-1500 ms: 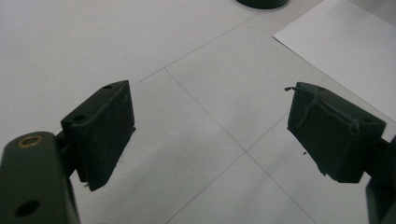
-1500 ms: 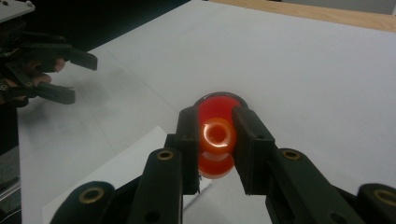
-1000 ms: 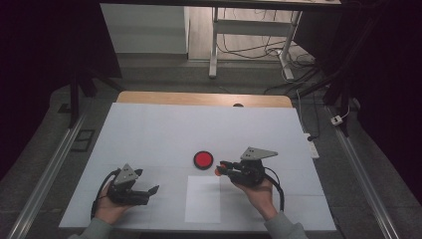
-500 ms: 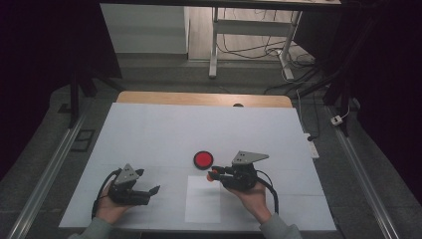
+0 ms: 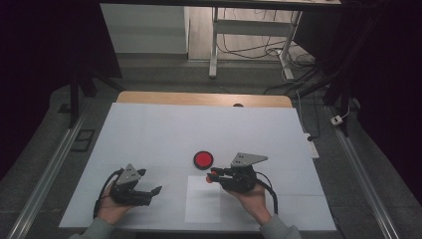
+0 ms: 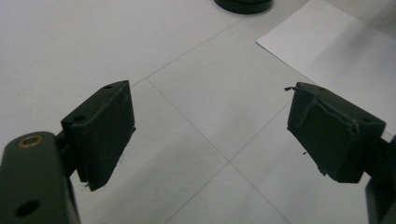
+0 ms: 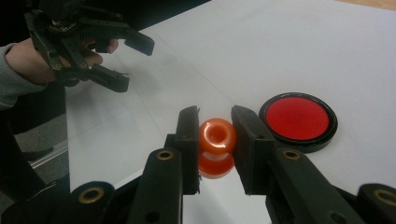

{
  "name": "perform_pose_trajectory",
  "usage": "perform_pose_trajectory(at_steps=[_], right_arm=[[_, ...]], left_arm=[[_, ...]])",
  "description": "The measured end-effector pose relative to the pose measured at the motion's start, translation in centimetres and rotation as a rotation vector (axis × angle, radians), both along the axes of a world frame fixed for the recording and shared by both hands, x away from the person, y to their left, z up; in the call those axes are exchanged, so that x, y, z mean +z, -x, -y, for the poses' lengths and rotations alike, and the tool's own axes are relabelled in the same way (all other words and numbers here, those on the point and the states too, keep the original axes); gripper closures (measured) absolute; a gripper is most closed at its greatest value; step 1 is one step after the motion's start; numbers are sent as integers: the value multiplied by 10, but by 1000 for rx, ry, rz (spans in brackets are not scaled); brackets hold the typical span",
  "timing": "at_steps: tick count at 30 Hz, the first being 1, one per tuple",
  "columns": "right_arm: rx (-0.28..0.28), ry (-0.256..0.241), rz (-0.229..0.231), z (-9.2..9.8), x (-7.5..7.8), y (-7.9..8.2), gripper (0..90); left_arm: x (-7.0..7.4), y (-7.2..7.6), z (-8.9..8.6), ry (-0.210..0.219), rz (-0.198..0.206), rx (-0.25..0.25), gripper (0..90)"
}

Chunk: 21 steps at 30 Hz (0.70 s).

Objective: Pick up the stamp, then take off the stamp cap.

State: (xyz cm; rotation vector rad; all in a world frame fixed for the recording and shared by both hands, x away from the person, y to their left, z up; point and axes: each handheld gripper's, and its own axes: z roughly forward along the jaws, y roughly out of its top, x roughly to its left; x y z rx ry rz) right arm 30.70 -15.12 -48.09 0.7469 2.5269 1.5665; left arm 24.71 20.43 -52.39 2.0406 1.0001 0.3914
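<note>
One step looks done: the right tool (image 7: 215, 135) is clamped on the orange spool (image 7: 216, 140), held just beside the red disc (image 7: 298, 119) over the table (image 5: 164, 129), while the left tool (image 6: 210, 130) gapes idle, so setting it down remains.
</note>
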Motion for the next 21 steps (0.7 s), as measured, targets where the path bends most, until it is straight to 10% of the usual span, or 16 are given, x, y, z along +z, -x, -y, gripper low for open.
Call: perform_pose_trajectory(at_steps=[21], right_arm=[[18, 22, 5, -6, -4, 5, 722]], left_arm=[[11, 5, 8, 20, 35, -34, 164]])
